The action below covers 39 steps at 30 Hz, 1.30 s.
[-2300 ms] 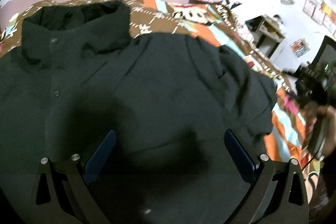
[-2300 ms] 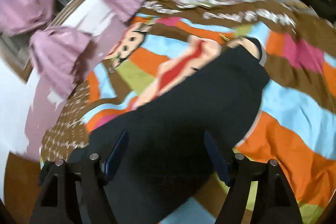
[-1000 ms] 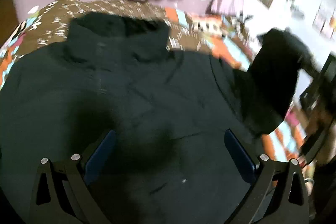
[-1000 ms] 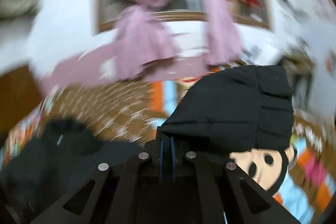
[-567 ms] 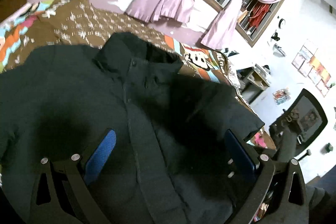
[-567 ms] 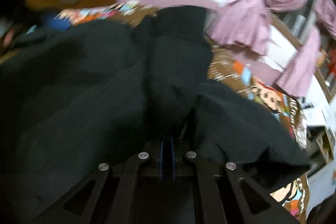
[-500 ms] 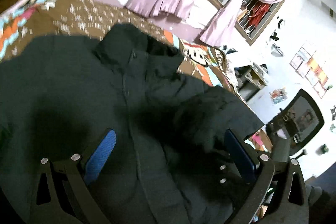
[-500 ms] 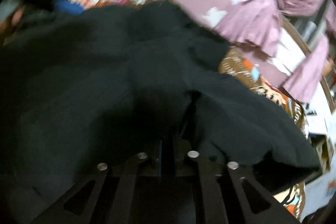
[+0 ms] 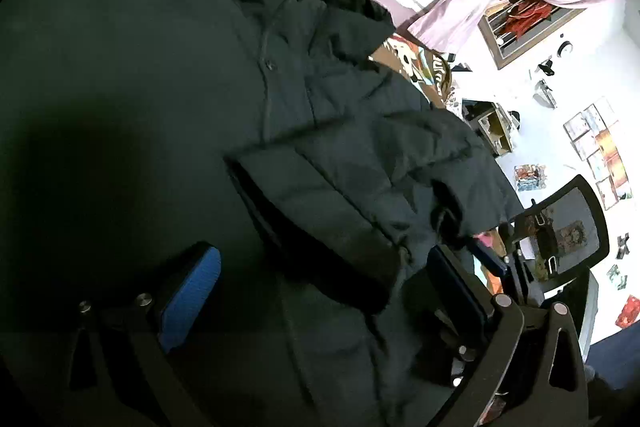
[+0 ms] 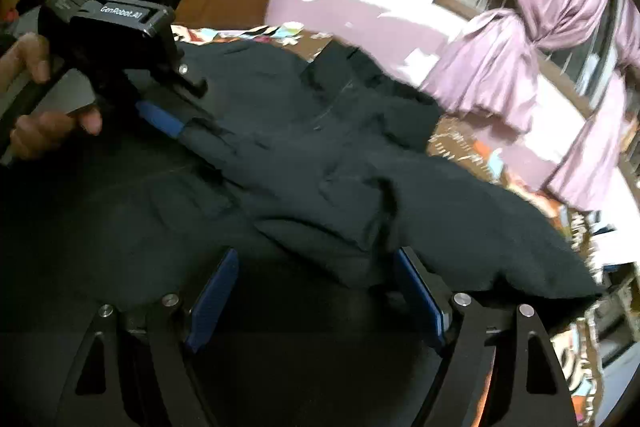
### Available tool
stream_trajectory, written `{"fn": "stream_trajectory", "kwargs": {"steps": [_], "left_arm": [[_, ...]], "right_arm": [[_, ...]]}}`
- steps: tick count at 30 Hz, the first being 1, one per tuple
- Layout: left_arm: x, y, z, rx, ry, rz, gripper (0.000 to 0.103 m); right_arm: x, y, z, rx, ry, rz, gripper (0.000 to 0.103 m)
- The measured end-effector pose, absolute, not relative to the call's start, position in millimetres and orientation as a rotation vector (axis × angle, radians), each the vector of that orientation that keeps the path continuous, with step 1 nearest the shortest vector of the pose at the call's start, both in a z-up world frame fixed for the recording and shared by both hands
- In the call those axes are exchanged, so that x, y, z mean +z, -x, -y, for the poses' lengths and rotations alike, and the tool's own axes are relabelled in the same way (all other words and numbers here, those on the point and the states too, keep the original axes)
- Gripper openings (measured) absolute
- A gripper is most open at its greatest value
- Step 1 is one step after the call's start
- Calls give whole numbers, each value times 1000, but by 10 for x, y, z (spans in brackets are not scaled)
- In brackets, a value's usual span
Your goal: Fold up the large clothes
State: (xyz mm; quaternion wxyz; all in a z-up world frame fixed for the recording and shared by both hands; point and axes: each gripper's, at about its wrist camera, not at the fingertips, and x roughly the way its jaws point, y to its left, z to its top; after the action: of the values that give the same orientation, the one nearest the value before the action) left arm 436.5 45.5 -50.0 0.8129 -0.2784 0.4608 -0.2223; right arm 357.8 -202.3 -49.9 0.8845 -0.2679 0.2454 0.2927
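L wrist cam close over jacket, angled down, R cam likewise, both share jacket

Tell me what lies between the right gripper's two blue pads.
In the right wrist view, the folded sleeve of the black jacket lies between the opening pads of the right gripper; neither pad presses it.

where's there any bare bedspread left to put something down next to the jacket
Little shows. The dark jacket covers most of the bedspread. Bare strips: beyond the collar toward the purple curtains, and a narrow edge past the folded sleeve. The jacket's middle is crowded: both grippers hover there.
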Motion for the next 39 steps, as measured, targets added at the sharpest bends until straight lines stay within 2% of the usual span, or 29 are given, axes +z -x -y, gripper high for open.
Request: {"fn": "stream_trajectory", "kwargs": {"steps": [5, 7, 9, 10, 12, 15, 22, 29, 34, 39], "left_arm": [[-576, -4321, -450, -517, 794, -983, 99], [-605, -4345, -467, -519, 881, -982, 88], [-646, -4401, -458, -490, 921, -1012, 58], [-639, -4436, -435, -462, 912, -1029, 50], [-638, -4468, -406, -431, 867, -1038, 25], [-541, -4451, -379, -429, 780, -996, 9], [-74, -4219, -538, -377, 562, -802, 4], [242, -3885, -878, -282, 341, -717, 4], [48, -3689, -869, -225, 231, -792, 4], [-280, -3720, -985, -144, 267, -878, 4]], "right_arm": [[-452, -3470, 2092, 543, 583, -405, 89], [-451, -3447, 2112, 512, 595, -373, 89], [-432, -3441, 2146, 493, 579, -361, 89], [-424, -3448, 2160, 485, 571, -357, 89], [-395, -3439, 2190, 467, 555, -344, 89], [-327, -3463, 2239, 443, 516, -324, 89], [-59, -3478, 2253, 374, 453, -245, 92], [284, -3658, 2128, 392, 331, -237, 103], [212, -4016, 1840, 469, 275, -422, 103], [-70, -4434, 1519, 517, 258, -627, 103]]}}
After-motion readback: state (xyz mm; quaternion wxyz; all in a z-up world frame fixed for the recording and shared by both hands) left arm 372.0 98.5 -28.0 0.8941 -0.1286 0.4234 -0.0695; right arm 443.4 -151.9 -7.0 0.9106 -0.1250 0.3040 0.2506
